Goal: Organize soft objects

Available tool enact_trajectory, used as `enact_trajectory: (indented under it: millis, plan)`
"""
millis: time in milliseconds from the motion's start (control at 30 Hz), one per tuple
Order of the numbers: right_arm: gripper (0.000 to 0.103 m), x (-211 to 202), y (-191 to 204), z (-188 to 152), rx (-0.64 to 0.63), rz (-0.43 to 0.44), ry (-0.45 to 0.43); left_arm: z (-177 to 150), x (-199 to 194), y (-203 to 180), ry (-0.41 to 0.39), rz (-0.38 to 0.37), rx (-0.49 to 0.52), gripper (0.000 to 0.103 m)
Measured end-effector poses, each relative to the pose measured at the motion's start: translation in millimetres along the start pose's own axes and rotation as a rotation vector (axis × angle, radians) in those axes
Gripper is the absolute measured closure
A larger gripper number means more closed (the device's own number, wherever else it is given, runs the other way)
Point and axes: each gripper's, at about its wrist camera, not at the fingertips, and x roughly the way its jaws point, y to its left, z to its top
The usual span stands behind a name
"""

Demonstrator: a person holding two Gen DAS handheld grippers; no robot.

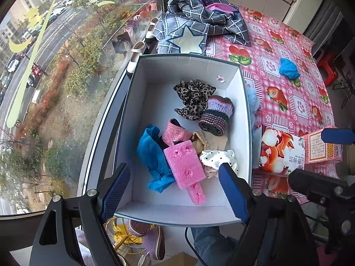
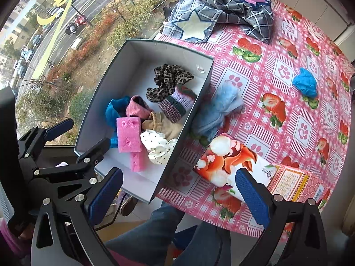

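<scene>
Spongy pink foam block [image 1: 184, 163] lies in smooth white box [image 1: 240, 115].

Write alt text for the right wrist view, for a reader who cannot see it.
The open, empty right gripper hangs over a strawberry-print tablecloth, beside a white box holding a pink sponge and soft fabric items. A pale blue fluffy item and a blue cloth lie outside the box.

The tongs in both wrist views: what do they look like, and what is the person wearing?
Both the left tongs and right tongs have black, cut-out arms with silver bolts, tipped by blue textured pads. A black cable trails below. The person wears blue jeans.
</scene>
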Motion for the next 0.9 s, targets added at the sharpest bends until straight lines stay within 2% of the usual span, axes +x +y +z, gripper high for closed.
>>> enact_trajectory:
  millis: [900]
  plan:
    - [0.001, -4.7, 4.4, -10.1, 0.011, -0.016, -0.014, -5.2, -6.9, 6.7, -0.001, -0.006, -0.018, 0.019]
